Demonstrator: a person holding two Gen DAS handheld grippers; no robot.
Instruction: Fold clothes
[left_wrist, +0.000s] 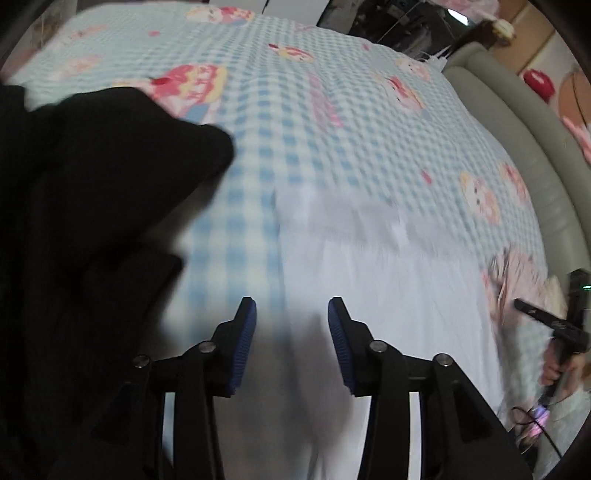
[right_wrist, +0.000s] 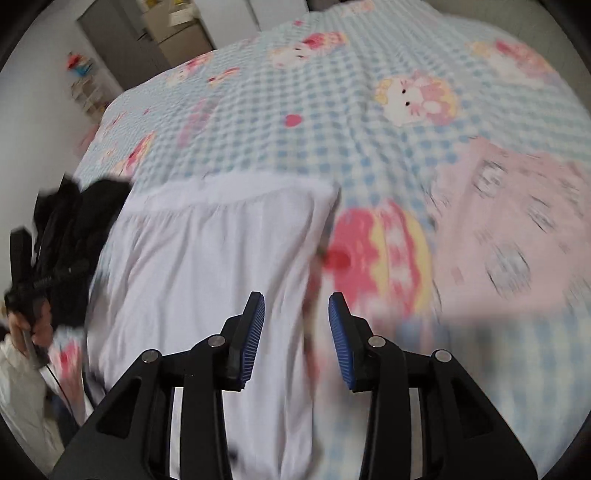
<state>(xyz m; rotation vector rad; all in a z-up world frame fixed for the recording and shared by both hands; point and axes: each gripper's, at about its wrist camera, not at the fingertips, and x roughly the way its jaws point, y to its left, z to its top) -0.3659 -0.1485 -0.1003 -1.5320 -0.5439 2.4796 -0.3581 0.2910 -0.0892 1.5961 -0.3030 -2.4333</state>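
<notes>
**Desk:** Blurring across both wrist views, what can actually be made out?

**Photographer:** One white garment (left_wrist: 369, 295) lies flat on a bed with a blue-checked cartoon-print sheet (left_wrist: 295, 110). Its gathered band (right_wrist: 229, 199) runs across the far end in the right wrist view. Its near end is cut off by the bottom of both frames, so I cannot tell what kind of garment it is.

**Desk:** And the claws?

**Photographer:** Two. The left gripper (left_wrist: 291, 343) hovers over the garment's left edge, blue pads (left_wrist: 245, 343) spread apart with nothing between them. The right gripper (right_wrist: 295, 339) hangs over the garment's right edge, its fingers likewise apart and empty. Whether either touches the cloth cannot be told.

**Desk:** Other clothes?

**Photographer:** Two more. One black garment (left_wrist: 92, 184) is heaped at the left, spilling out of the left wrist view; its shape is lost in shadow. One pink patterned cloth (right_wrist: 517, 229) lies to the right of the white one, smeared by motion, its pattern unreadable.

**Desk:** The person?

**Photographer:** Only parts. In the left wrist view, a hand (left_wrist: 557, 369) grips the other tool's handle at the right edge. In the right wrist view, another hand (right_wrist: 33, 328) shows at the left edge, above a pale sleeve (right_wrist: 18, 387). A grey padded bed frame (left_wrist: 517, 129) curves along one side.
</notes>
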